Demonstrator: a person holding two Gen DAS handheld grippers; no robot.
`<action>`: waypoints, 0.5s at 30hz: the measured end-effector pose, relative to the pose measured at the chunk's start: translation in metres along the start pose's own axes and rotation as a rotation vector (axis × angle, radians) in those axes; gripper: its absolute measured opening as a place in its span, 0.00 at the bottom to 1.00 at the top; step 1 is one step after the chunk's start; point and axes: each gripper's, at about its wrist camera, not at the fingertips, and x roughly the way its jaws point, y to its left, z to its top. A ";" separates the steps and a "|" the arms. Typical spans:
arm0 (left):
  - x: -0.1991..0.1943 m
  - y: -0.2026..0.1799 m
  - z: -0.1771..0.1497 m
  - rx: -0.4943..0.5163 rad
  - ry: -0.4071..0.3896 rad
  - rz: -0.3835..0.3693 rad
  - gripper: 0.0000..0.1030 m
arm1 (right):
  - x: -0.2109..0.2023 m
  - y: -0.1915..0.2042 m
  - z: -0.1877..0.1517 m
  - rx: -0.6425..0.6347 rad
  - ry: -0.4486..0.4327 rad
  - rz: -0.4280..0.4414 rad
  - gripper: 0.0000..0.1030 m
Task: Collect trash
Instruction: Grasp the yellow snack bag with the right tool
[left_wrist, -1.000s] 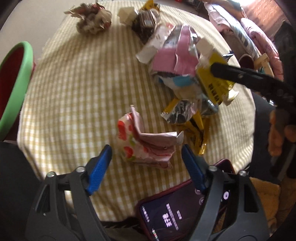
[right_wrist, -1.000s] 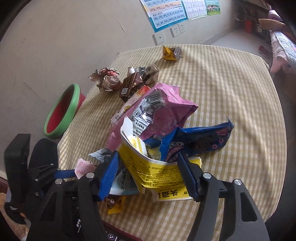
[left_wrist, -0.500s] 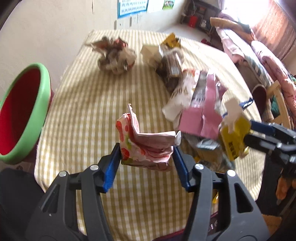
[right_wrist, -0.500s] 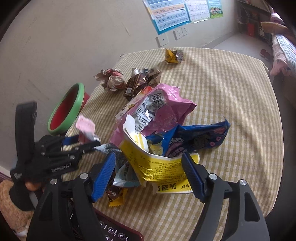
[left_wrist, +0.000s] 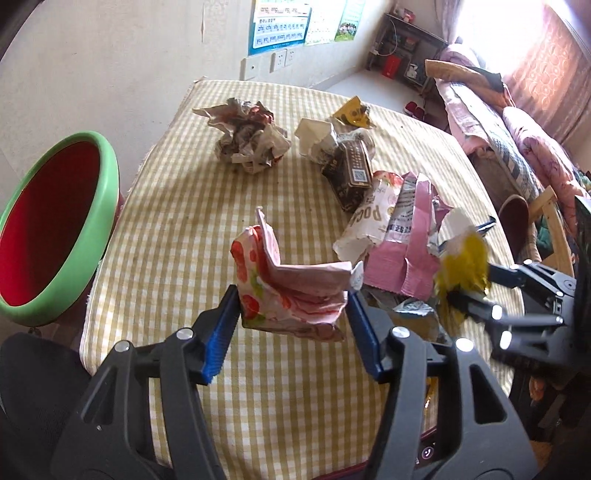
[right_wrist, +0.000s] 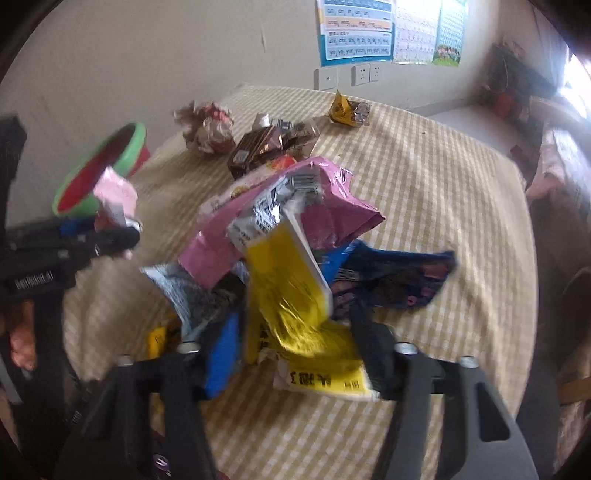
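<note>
My left gripper is shut on a crumpled pink strawberry-print wrapper and holds it above the checked table. My right gripper is shut on a yellow foil packet, lifted and blurred; it also shows in the left wrist view. A green-rimmed red bin stands off the table's left edge. On the table lie a pink bag, a blue wrapper, a brown carton and a crumpled paper ball.
A small yellow wrapper lies at the table's far side. A phone lies at the near edge. A bed and a wooden chair stand to the right. A wall with posters is behind.
My left gripper closed on the strawberry wrapper and lifted it. My right gripper closed on the yellow packet and is raising it from the pile.
</note>
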 end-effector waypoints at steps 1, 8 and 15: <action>0.000 0.001 0.000 -0.001 -0.004 0.001 0.54 | 0.002 -0.005 0.002 0.029 -0.002 0.003 0.37; -0.008 0.001 0.001 -0.002 -0.045 0.018 0.54 | -0.015 -0.042 0.007 0.246 -0.089 0.107 0.31; -0.027 -0.003 0.009 0.010 -0.108 0.030 0.54 | -0.050 -0.035 0.017 0.279 -0.193 0.161 0.31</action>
